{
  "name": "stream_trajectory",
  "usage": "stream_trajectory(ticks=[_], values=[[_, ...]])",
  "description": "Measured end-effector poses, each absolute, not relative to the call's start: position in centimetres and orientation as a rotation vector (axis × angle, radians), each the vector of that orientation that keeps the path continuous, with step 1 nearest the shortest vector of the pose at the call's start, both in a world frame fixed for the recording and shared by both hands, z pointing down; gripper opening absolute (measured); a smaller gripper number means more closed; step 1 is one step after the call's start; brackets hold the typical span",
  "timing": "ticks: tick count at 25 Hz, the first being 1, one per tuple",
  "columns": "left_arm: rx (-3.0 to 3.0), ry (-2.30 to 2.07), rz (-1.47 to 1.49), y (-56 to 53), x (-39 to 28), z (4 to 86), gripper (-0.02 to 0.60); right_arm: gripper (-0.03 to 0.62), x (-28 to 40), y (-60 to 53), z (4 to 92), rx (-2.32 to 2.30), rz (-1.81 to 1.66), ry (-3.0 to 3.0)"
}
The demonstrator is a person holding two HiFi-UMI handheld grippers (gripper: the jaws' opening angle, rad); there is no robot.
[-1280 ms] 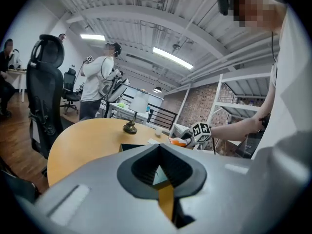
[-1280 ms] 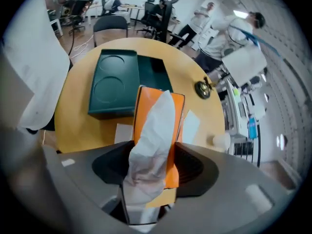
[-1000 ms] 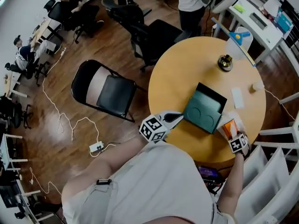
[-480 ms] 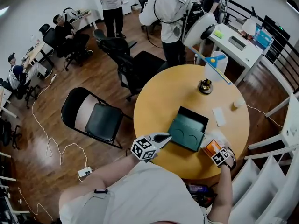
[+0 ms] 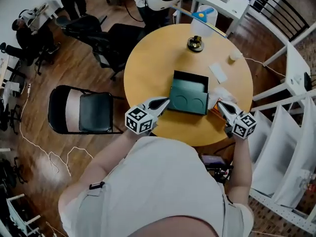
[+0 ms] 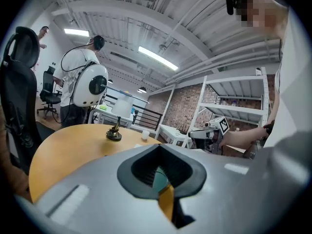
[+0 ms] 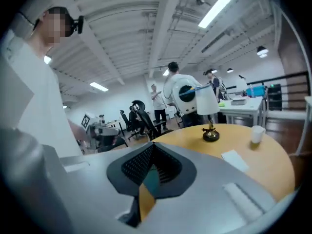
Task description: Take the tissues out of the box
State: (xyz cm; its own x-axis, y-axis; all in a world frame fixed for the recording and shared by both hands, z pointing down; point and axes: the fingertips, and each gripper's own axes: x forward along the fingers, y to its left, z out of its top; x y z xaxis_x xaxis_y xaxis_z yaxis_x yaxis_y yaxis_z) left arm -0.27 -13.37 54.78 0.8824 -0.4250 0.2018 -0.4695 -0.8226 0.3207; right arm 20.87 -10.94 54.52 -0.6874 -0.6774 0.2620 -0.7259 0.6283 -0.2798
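Observation:
A dark green tissue box (image 5: 187,99) stands with its lid open in the middle of the round yellow table (image 5: 148,68). My left gripper (image 5: 164,101) is shut, its tip at the box's front left corner. In the left gripper view its jaws (image 6: 158,149) meet with nothing between them. A crumpled white tissue heap (image 5: 223,93) lies just right of the box. My right gripper (image 5: 220,105) is shut beside that heap. Its own view shows the jaws (image 7: 152,149) together and no tissue between them.
A flat white sheet (image 5: 217,73), a white cup (image 5: 232,56) and a brass-based lamp (image 5: 195,43) stand farther back on the table. A black folding chair (image 5: 81,110) and office chairs (image 5: 111,36) are to the left, white shelving (image 5: 289,147) to the right.
My right gripper has come in from the table's near right edge to the tissue heap beside the box, and its jaws have closed. The left gripper stays at the box's corner.

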Motion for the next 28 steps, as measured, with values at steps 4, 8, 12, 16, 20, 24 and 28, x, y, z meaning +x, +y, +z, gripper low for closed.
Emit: stream_trajectory(ticks=[4, 8, 12, 16, 20, 24, 28], values=[[2.701, -0.551, 0.15, -14.2, -1.3, 55.0, 0.0, 0.0, 17.2, -10.1, 54.3, 1.134, 0.431, -2.663], [2.695, -0.454, 0.164, -12.9, -1.4, 56.3, 0.0, 0.0, 15.8, -7.7, 53.4, 1.214, 0.455, -2.66], [2.707, -0.438, 0.157, -12.6, -1.8, 56.1, 0.0, 0.0, 14.4, -7.4, 53.9, 1.221, 0.45, -2.665], [2.712, -0.469, 0.148, -13.4, -1.4, 56.1, 0.0, 0.0, 13.2, -7.7, 53.9, 1.125, 0.419, -2.711], [2.722, -0.455, 0.16, -12.3, 1.1, 56.0, 0.0, 0.0, 14.9, -6.7, 54.1, 1.119, 0.432, -2.719], [2.728, -0.531, 0.176, -12.4, 1.6, 55.8, 0.0, 0.0, 15.8, -6.8, 54.9, 1.063, 0.412, -2.741], [2.725, -0.566, 0.187, -11.9, 2.5, 55.4, 0.0, 0.0, 17.0, -6.9, 54.6, 1.047, 0.428, -2.764]])
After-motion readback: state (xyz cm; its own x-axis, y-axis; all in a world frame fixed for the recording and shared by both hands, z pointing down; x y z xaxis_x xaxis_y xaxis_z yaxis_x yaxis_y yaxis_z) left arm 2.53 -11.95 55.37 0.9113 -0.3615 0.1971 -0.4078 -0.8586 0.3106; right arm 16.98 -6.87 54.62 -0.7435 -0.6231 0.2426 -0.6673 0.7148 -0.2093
